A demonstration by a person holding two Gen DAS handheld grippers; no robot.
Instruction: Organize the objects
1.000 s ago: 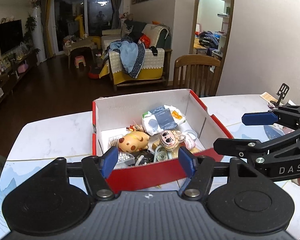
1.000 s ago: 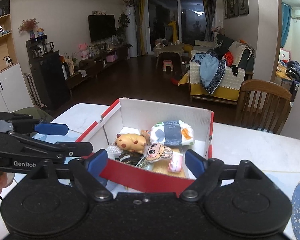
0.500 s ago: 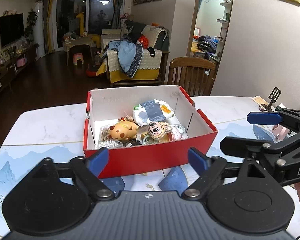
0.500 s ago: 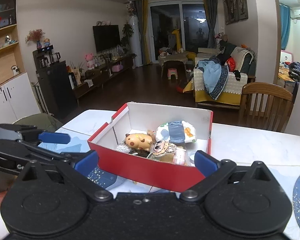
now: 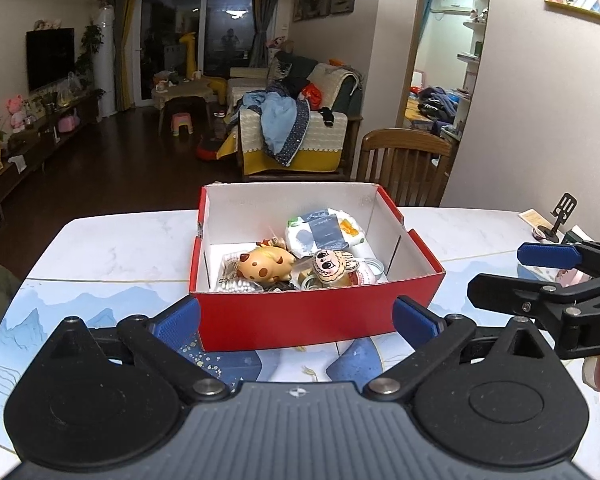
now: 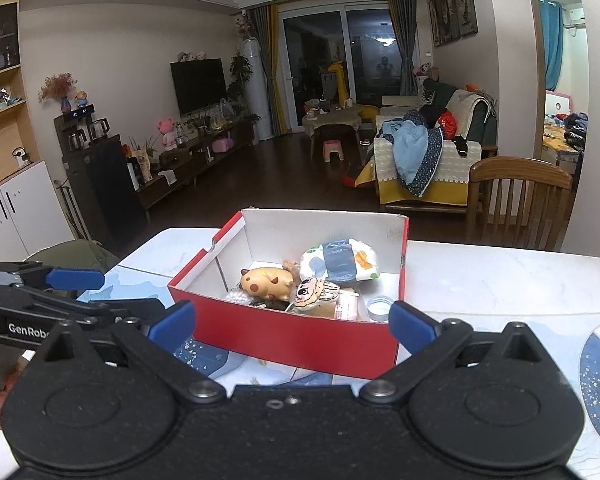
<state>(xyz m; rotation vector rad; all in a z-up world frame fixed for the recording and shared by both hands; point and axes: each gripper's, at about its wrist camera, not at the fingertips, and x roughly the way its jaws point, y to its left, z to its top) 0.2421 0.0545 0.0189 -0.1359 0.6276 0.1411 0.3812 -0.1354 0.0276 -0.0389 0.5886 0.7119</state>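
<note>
Sitting on my marble-pattern table [image 5: 112, 248], a red box [image 5: 300, 320] takes the centre of both wrist views, at 12 o'clock from each gripper. White inside, no lid, long side toward me.

My left gripper [image 5: 296, 320] hangs just short of the box's near wall, jaws spread wide, blue pads about level with the box's two near corners. Nothing held. My right gripper [image 6: 292, 322] is the same: jaws wide, empty, near wall of the box between the pads. In the left wrist view the right gripper comes in from 3 o'clock; in the right wrist view the left gripper comes in from 9 o'clock. Can't tell whether any pad touches the cardboard.

Box contents, big to small:
- white tissue pack [image 5: 326, 232] with a grey-blue label, against the far wall, 12 o'clock in the box
- tan spotted animal toy [image 5: 266, 266], at 9 o'clock of centre
- cartoon-face plush [image 5: 332, 268], touching the toy's right side, around 5 o'clock
- bag of cotton swabs [image 5: 236, 282], near-left corner, partly under the toy
- small round lid [image 6: 380, 305], near-right corner

Wooden chair [image 5: 404, 168] behind the table's far edge, at 1 o'clock. Black phone stand [image 5: 560, 216] on the table at 3 o'clock, well apart from the box.
</note>
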